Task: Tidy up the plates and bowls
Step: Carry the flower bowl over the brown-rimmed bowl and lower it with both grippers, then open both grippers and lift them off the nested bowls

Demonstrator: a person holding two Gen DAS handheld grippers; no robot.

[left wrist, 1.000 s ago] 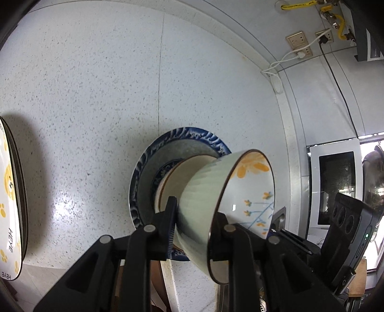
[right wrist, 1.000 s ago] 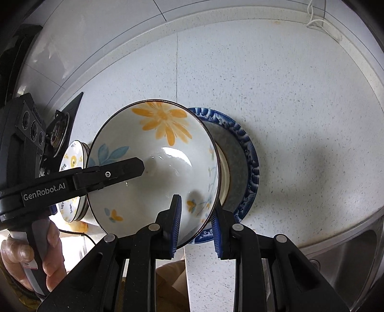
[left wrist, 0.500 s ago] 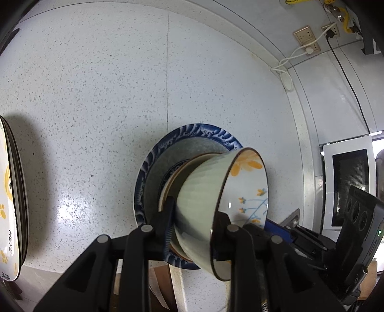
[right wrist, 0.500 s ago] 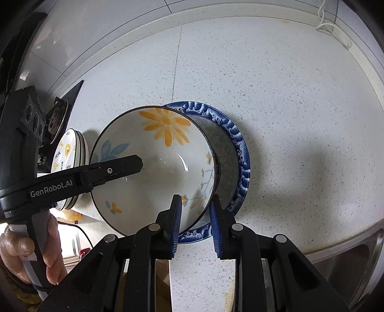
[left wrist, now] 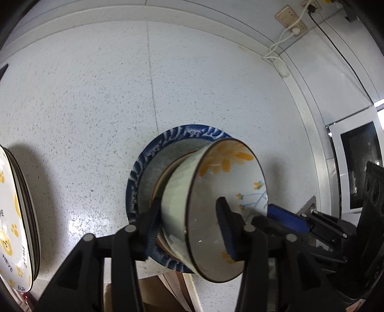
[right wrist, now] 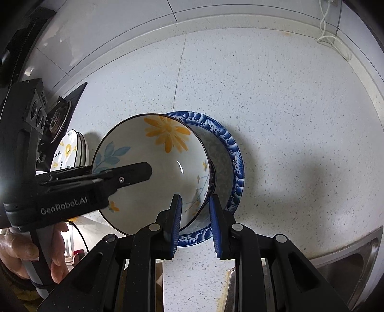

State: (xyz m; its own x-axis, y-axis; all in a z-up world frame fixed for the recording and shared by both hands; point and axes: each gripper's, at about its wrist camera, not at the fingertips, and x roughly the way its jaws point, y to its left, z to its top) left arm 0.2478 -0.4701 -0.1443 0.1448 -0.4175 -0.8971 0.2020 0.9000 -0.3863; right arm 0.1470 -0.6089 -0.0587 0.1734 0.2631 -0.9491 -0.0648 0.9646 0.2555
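A white bowl with orange flowers [right wrist: 153, 172] rests on another bowl that sits on a blue-rimmed plate [right wrist: 230, 153]. The flower bowl [left wrist: 216, 192] and the plate [left wrist: 168, 148] also show in the left wrist view. My left gripper [left wrist: 189, 225] has its fingers spread wide, one on each side of the bowl's rim, no longer pinching it. My right gripper [right wrist: 195, 216] also straddles the rim, with its blue pads [right wrist: 176, 216] parted and a gap on the outer side.
A stack of white plates with yellow paw prints [left wrist: 12, 216] stands at the left, also in the right wrist view [right wrist: 69, 151]. The speckled counter [left wrist: 96, 96] runs to a tiled wall with sockets [left wrist: 290, 18]. A steel sink edge [right wrist: 348, 259] lies at the right.
The flower bowl came down onto the bowl and plate. Both grippers then opened their fingers off its rim.
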